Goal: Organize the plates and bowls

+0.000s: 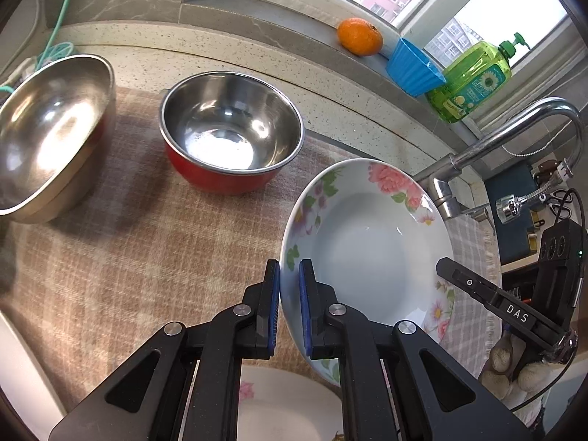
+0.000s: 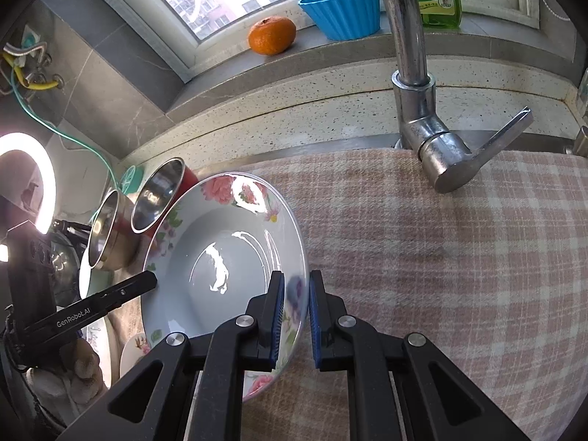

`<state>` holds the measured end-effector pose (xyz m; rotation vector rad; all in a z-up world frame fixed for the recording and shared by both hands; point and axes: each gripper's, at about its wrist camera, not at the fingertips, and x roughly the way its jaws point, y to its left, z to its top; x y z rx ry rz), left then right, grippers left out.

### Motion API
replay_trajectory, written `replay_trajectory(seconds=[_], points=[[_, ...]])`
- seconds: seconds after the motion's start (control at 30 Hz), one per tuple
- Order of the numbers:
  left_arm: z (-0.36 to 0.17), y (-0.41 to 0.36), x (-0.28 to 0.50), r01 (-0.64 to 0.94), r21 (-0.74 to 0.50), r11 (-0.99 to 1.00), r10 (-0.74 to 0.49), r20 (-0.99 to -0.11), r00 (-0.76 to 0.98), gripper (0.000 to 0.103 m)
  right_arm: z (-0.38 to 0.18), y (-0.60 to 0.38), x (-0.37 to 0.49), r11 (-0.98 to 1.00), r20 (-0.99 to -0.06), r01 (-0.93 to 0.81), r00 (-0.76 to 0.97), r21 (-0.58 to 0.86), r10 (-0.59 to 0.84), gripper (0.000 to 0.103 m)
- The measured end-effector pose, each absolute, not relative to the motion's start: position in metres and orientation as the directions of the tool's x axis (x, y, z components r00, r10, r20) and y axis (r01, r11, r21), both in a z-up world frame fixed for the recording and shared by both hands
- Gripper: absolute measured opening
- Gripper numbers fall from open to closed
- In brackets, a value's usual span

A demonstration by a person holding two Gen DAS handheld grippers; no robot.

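Plate: your flowered plate (image 1: 367,242) is up off the checked cloth (image 1: 128,257), tilted on edge, held between your two tongs.
Left tongs: your left tongs (image 1: 289,305) are clamped on the plate's rim, one blue pad on the inside face and one on the outside, both touching.
Right tongs: your right tongs (image 2: 296,321) straddle the opposite rim of the same plate; the inner pad touches the rim, and whether the outer pad does you cannot tell.
Plate relative to tongs: the hollow of the plate faces up and toward the window, with each pair of tongs at a side rim.
Bowls: the red bowl (image 1: 229,132) with a steel inside stands upright on the cloth, well apart from the plate; a larger steel bowl (image 1: 51,132) sits tilted beside it.
Other dishes: another flowered dish (image 1: 286,411) lies below your left tongs.
Tap: the tap (image 2: 433,139) stands near the plate, behind the cloth.
Sill: an orange (image 2: 272,35), a blue cup (image 2: 341,11) and a green soap bottle (image 1: 474,77) sit along it.
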<state>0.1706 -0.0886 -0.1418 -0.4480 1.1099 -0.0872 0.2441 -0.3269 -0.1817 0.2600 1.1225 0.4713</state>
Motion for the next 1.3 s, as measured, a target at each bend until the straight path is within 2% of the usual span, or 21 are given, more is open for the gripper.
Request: replay_trajectory(seconds=[0.6, 1.3], points=[[-0.127, -0.063, 0.118, -0.162, -0.4, 0.902, -0.287, -0.836, 0.467, 0.009, -0.165, -0.303, 0.189, 0.861, -0.788, -0.254, 0.35, 0.441, 0.507, 0.012], [-0.134, -0.025, 0.064, -0.174, -0.385, 0.906, -0.281, -0.857, 0.433, 0.009, -0.174, -0.263, 0.132, 0.854, -0.796, -0.252, 0.316, 0.455, 0.517, 0.012]])
